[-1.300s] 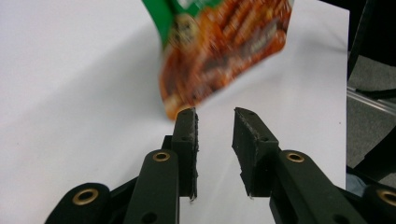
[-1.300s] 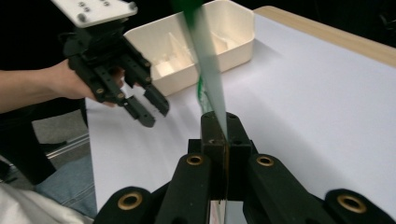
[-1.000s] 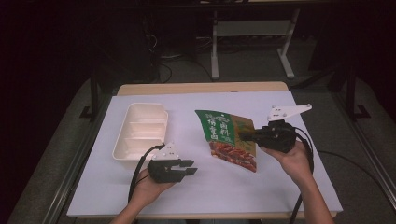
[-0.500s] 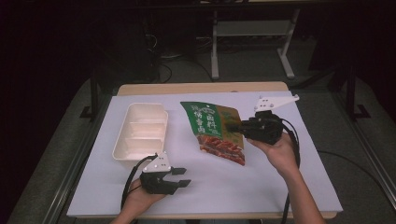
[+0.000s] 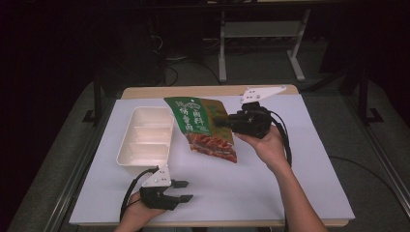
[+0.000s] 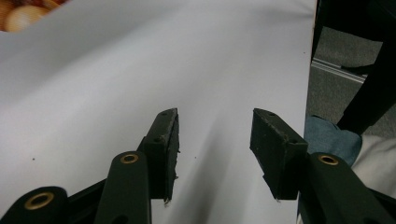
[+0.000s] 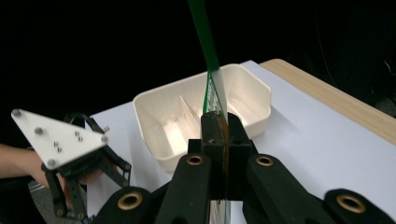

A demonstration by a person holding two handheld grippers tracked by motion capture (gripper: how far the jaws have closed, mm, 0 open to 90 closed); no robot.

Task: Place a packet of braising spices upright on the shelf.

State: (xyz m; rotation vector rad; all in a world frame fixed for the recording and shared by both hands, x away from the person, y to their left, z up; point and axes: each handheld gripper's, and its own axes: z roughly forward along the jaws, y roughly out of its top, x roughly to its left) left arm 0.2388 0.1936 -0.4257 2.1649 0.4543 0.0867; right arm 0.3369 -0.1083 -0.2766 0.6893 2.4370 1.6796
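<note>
Your right gripper (image 5: 223,122) has its fingers clamped on the edge of the green snack pouch (image 5: 202,126), held above the counter (image 5: 290,169) beside the white tray (image 5: 145,140). Your left gripper (image 5: 181,191) rests empty, fingers apart. Risk: that thin edge grip may let the pouch swing or slip.

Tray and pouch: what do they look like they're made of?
Tray: likely moulded plastic, cream, smooth with a slight sheen; rounded corners and thin dividers suggest it. Pouch: probably glossy printed plastic film; it is thin at the edge where the right gripper clamps it.
</note>
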